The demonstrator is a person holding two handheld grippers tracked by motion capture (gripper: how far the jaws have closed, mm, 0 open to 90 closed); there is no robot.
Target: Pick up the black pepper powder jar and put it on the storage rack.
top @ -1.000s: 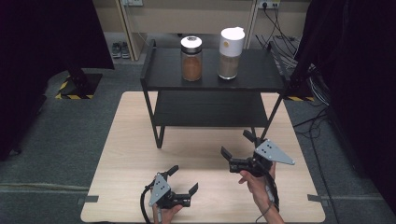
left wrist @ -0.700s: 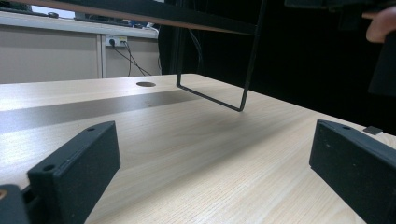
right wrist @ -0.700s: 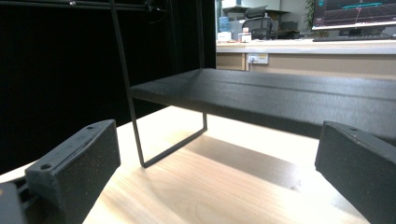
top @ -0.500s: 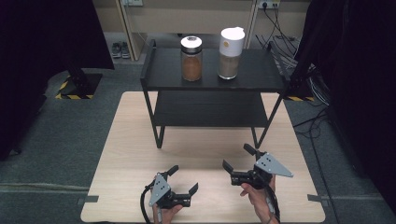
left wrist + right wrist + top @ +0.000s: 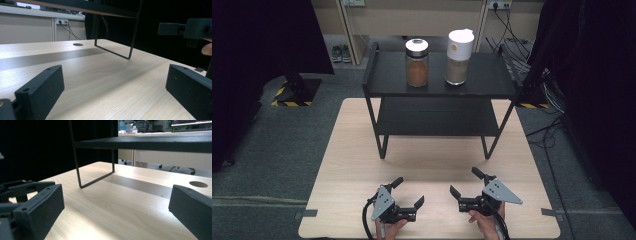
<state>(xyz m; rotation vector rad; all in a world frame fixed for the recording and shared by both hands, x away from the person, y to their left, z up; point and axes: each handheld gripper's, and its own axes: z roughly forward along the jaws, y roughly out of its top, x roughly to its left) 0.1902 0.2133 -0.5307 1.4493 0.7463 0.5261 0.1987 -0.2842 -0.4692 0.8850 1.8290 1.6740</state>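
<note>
Though lidded, jars [image 5: 417, 62] visibly part-filled.

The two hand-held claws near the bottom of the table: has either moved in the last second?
The right gripper drew back toward the person and sank lower to the table, jaws open, holding nothing. The left gripper stayed put, open. Both jars stayed on the shelf.

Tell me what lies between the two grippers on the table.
Only bare light wood tabletop lies between the left gripper and right gripper, per the high view.
</note>
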